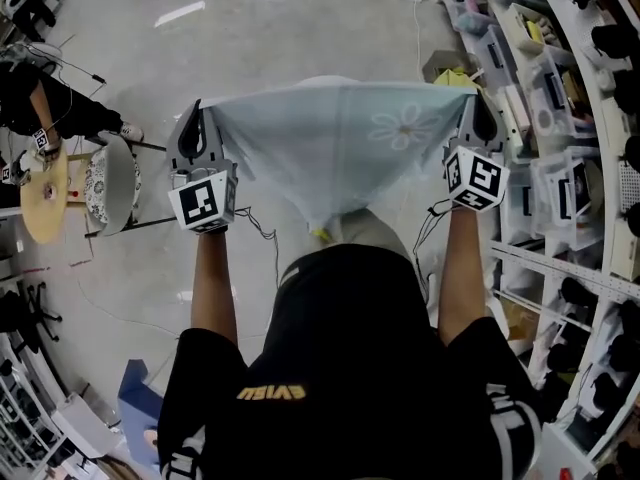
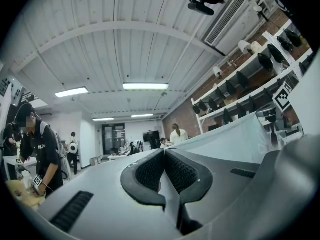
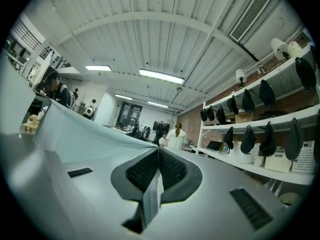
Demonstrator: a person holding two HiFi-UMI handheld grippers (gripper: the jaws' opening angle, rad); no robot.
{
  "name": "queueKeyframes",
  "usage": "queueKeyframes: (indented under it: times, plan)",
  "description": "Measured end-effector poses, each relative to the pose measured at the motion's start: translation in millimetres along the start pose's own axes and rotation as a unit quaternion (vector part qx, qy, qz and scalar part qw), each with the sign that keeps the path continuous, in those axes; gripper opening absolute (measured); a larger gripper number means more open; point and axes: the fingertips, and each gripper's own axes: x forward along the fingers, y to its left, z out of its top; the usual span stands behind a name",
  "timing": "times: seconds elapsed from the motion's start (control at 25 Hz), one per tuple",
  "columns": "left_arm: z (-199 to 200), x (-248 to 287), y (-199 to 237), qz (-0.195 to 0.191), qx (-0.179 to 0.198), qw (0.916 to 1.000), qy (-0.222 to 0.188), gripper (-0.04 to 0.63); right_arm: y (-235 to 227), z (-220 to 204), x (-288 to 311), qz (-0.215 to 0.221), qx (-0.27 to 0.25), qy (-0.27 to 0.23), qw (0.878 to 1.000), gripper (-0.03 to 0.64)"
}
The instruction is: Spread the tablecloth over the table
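The tablecloth (image 1: 335, 158) hangs between left hand-held gripper (image 1: 197, 113) and right hand-held gripper (image 1: 478, 103), with shelves (image 1: 560, 168) to its right.

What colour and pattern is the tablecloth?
Pale blue tablecloth with a white flower outline; clearest in head view.

Your head camera looks steeply down past your own chest and arms to the floor (image 1: 300, 38), with the left gripper (image 1: 197, 110) and the right gripper (image 1: 478, 100) at arm's length below it. Each gripper camera sits close behind its own jaws and faces level across the room, wide enough to catch the ceiling (image 2: 125, 44). Both share the person in white (image 2: 177, 134) and the shelves (image 3: 260, 109). All three share the tablecloth (image 1: 330, 148).
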Motion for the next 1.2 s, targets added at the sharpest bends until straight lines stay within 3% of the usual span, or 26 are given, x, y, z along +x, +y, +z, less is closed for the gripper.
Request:
queueKeyframes:
  times: [0.28,1.0,1.2]
  plan:
    - [-3.1,48.3,-7.7,0.001,0.017,0.9998,0.006,0.018,-15.3,-11.9,48.5,0.008,0.003,0.002,1.0,0.005]
    - [-26.7,189.7,-11.5,0.052,-0.003,0.9976,0.046,0.018,-31.5,-53.1,219.7,0.078,0.017,0.003,0.997,0.005]
    - [-44.5,223.6,1.0,0.043,0.023,0.9969,0.061,0.018,-13.9,-75.1,271.0,0.097,0.016,0.009,0.995,0.005]
